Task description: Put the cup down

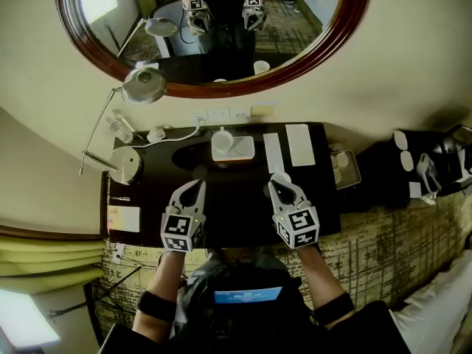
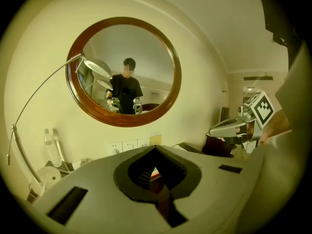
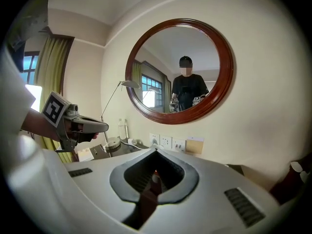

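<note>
White cup (image 1: 282, 176), prob. upright, on dark desk (image 1: 236, 205).

The head view looks steeply down on the desk (image 1: 236, 198). Both gripper views face the wall mirror (image 2: 124, 72) from low over it. All three share that mirror.

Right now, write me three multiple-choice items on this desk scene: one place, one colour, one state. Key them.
1. Where does the desk lamp stand? A. the desk, left end B. its right end C. the floor
2. The round mirror's frame is A. white B. reddish brown C. green
3. The left gripper and right gripper are A. both open B. both shut, empty C. holding a cup
Key: A, its base sits at the head view's left; B, the wooden rim shows it; B, each gripper view shows jaws together, nothing between.
</note>
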`<state>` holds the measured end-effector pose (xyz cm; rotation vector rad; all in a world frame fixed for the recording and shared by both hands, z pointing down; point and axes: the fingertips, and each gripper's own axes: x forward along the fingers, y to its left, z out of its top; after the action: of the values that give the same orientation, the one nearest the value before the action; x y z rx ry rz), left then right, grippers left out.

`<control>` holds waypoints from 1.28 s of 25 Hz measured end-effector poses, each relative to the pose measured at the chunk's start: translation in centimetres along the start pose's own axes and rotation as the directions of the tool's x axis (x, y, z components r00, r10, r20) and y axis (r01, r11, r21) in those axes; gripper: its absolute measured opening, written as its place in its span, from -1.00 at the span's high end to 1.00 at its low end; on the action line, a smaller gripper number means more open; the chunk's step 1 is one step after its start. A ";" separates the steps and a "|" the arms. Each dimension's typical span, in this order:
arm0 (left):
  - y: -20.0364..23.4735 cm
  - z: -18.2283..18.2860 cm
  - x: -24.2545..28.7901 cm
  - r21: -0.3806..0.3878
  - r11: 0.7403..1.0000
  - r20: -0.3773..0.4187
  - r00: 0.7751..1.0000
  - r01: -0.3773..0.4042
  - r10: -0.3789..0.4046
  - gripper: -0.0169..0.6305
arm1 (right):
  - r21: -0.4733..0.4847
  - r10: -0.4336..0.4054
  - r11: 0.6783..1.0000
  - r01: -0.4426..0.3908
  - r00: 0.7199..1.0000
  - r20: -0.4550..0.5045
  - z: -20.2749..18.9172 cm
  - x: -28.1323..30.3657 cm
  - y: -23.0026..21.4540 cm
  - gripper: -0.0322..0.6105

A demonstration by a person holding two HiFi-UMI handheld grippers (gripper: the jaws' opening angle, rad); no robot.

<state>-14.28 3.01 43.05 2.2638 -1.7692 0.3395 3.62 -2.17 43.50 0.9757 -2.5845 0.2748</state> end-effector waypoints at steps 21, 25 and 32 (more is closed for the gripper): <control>0.0 -3.6 8.9 0.093 0.990 -0.270 0.960 0.108 -0.079 0.04 | -0.007 0.065 0.998 -0.066 0.993 -0.097 -2.4 3.5 -2.4 0.87; 0.1 -5.2 12.8 0.147 0.974 -0.367 0.924 0.171 -0.106 -0.24 | 0.007 0.103 0.995 -0.103 0.989 -0.109 -2.3 4.6 -2.8 0.87; 2.4 -9.4 19.5 0.306 0.917 -0.568 0.822 0.256 -0.040 -0.48 | 0.013 0.136 0.991 -0.135 0.984 -0.112 -2.9 6.2 -4.6 0.87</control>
<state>-12.25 -12.19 58.49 2.1915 -1.2874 1.2501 3.18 -8.42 48.85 0.7640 -2.5511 0.3623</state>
